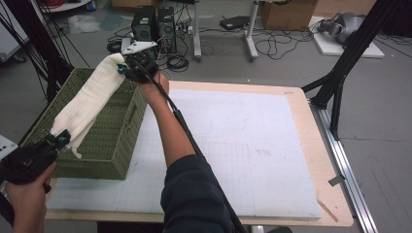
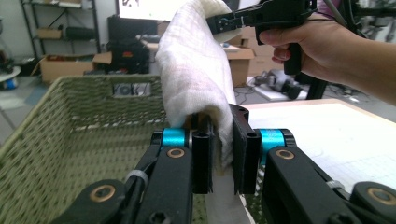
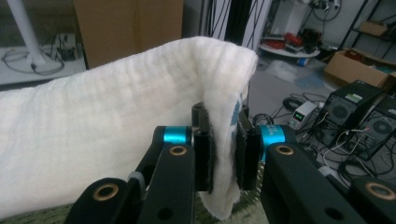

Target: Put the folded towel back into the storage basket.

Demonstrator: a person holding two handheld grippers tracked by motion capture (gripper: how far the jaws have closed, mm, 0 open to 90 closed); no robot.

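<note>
The left gripper [image 2: 223, 154] pinches one end of a white towel [image 2: 196, 70] between its black jaws, low at the near corner of a green woven basket [image 1: 114, 145]. The right gripper [image 3: 225, 156] clamps the other end of the towel in the same way, held higher over the far corner of the basket. In the high view the towel [image 1: 90, 99] is stretched between the left gripper [image 1: 60, 141] and the right gripper [image 1: 127, 68], hanging in the air above the open basket and a little slack at the edges.

The basket stands on the left side of a white gridded mat [image 1: 233, 145], and the mat covers most of a pale wooden table [image 1: 320, 160]. Beyond the table the grey floor [image 1: 291, 68] carries two black computer towers [image 1: 155, 24], many loose cables and cardboard boxes [image 1: 289, 12]. Black frame legs [image 1: 340, 73] stand at the right of the table.
</note>
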